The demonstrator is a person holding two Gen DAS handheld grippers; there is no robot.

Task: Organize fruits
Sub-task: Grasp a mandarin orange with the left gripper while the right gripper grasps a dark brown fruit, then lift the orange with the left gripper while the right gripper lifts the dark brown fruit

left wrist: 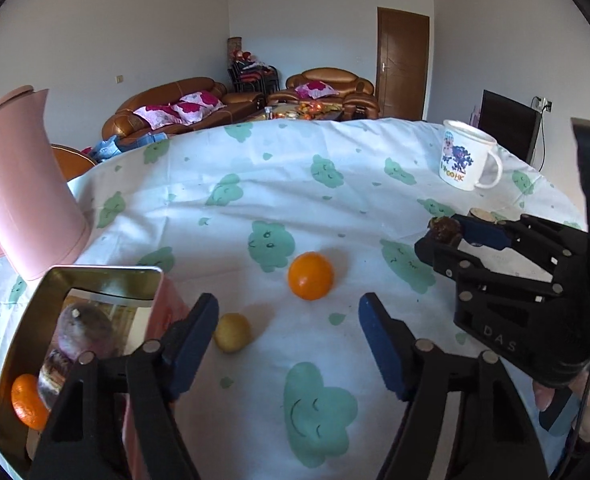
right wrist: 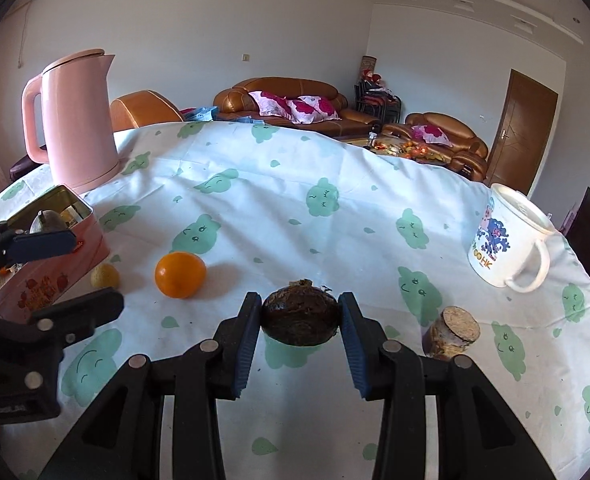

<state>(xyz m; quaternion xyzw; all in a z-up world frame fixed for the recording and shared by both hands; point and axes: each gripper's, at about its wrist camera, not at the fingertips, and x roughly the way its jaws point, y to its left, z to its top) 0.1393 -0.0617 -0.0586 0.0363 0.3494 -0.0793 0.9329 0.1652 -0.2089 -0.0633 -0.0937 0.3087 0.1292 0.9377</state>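
My right gripper [right wrist: 300, 320] is clamped on a dark, wrinkled fruit [right wrist: 301, 318], both blue pads pressing its sides, held above the cloud-print tablecloth [right wrist: 335, 208]. My left gripper [left wrist: 289, 346] hangs with its jaws apart and nothing between them. Taking the pink tin [left wrist: 95, 280] as my landmark: the small yellow fruit [left wrist: 233, 332] sits just beside its right wall, the orange [left wrist: 310, 275] a little farther right on the cloth. Inside the tin lie a purple fruit [left wrist: 85, 326] and a mandarin [left wrist: 27, 400]. The pink kettle [left wrist: 23, 184] stands behind the tin.
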